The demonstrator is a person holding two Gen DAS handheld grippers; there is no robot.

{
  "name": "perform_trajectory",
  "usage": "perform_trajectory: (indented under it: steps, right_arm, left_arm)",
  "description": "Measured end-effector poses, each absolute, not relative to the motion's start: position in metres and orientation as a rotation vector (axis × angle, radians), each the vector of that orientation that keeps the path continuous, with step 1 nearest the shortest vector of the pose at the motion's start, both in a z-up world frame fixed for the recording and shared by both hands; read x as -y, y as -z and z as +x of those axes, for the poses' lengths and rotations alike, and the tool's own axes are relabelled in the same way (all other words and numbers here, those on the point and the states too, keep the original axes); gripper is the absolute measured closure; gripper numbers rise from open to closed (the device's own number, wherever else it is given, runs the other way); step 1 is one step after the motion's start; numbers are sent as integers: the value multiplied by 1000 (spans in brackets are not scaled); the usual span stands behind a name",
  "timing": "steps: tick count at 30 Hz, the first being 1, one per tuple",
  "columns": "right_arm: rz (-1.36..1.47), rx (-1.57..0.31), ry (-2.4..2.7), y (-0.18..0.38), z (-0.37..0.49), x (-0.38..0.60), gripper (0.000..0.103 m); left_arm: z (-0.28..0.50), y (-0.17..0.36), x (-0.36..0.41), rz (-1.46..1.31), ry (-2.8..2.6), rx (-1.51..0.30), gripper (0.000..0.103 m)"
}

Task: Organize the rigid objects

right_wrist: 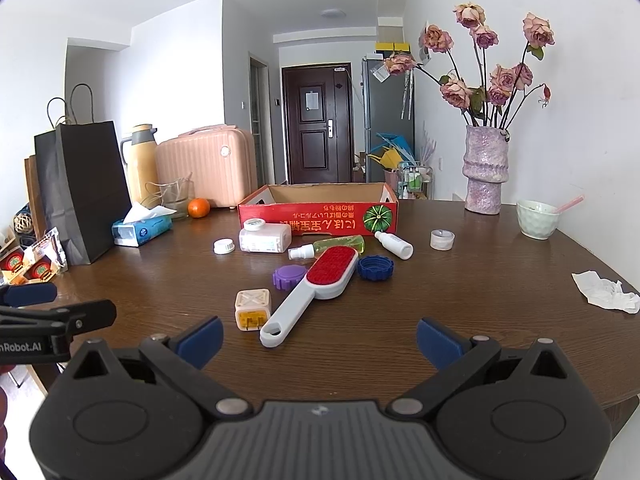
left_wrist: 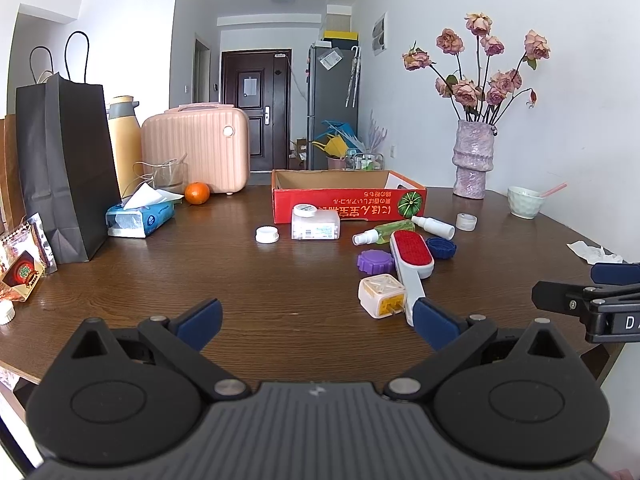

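Note:
A red cardboard box (left_wrist: 348, 200) (right_wrist: 320, 212) stands open at the table's far middle. In front of it lie a white pill bottle (left_wrist: 315, 224) (right_wrist: 265, 237), a white cap (left_wrist: 267, 235) (right_wrist: 223, 246), a green spray bottle (left_wrist: 384, 231) (right_wrist: 332, 245), a small white bottle (left_wrist: 434, 227) (right_wrist: 394, 244), a red-and-white lint brush (left_wrist: 412, 266) (right_wrist: 312, 290), a purple cap (left_wrist: 375, 261) (right_wrist: 289, 276), a blue cap (left_wrist: 441, 247) (right_wrist: 375, 267) and a cream plug cube (left_wrist: 382, 295) (right_wrist: 253, 309). My left gripper (left_wrist: 318, 326) is open and empty, near the brush handle. My right gripper (right_wrist: 319, 340) is open and empty, just short of the brush.
A black paper bag (left_wrist: 66, 164), tissue pack (left_wrist: 140, 216), orange (left_wrist: 197, 193), pink case (left_wrist: 198, 146) and thermos stand at the left. A vase of dried roses (right_wrist: 485, 168), a bowl (right_wrist: 537, 218), a small candle cup (right_wrist: 442, 239) and crumpled paper (right_wrist: 606, 296) are at the right.

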State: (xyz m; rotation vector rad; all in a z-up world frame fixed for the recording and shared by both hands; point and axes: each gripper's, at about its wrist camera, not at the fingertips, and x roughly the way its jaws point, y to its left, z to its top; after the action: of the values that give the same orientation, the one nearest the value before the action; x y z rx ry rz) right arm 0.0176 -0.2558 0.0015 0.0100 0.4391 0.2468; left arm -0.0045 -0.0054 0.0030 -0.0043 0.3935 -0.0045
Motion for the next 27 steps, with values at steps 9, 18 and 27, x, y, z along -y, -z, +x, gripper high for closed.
perform_trajectory:
  steps: [9,18,27]
  right_arm:
    - [7,-434,-248,-2,14,255,0]
    - [7,-431,-248,-4,14,255,0]
    - [6,-430,-247,-4,14,255,0]
  left_arm:
    - [-8,-6,8,-6,7,-387,0]
    - [-9,-6,8,-6,7,-387,0]
    - [-9,-6,8,-6,7,-386,0]
